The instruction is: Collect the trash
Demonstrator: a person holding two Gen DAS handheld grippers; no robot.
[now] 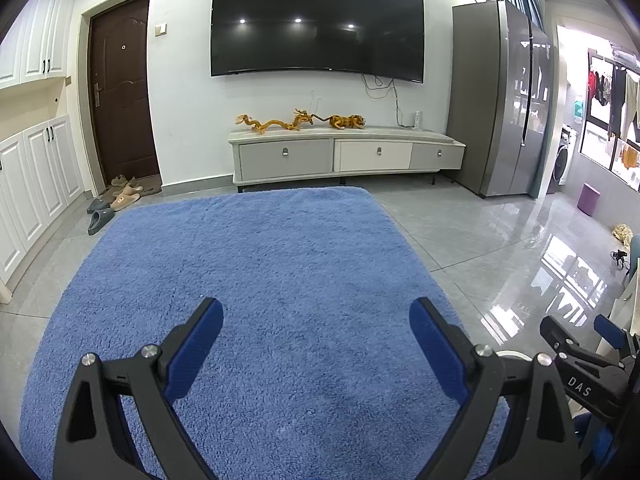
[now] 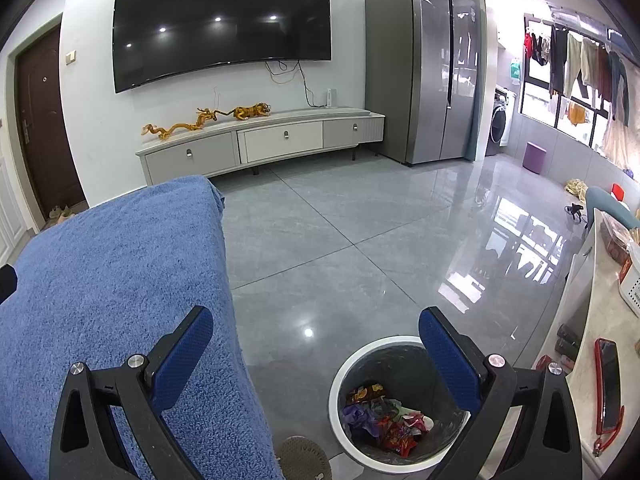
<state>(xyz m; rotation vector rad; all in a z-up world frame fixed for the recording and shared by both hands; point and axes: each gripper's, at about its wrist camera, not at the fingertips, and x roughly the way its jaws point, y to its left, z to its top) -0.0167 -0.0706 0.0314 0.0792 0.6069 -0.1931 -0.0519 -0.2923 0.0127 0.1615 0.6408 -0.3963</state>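
A white-rimmed trash bin [image 2: 340, 376] stands on the floor in the right wrist view, holding several crumpled wrappers [image 2: 384, 416]. My right gripper [image 2: 316, 328] is open and empty, above the bin and the edge of the blue towel-covered table [image 2: 112, 280]. My left gripper [image 1: 318, 316] is open and empty over the same blue towel [image 1: 280, 260], which shows no trash on it. The right gripper [image 1: 580, 340] also shows at the right edge of the left wrist view.
A TV cabinet [image 1: 344, 152] with orange figurines stands under a wall TV [image 1: 316, 24]. A grey fridge [image 1: 500, 96] is at the right. Slippers [image 1: 108, 204] lie by the door. A counter [image 2: 600, 320] with a red phone [image 2: 608, 384] is at the right.
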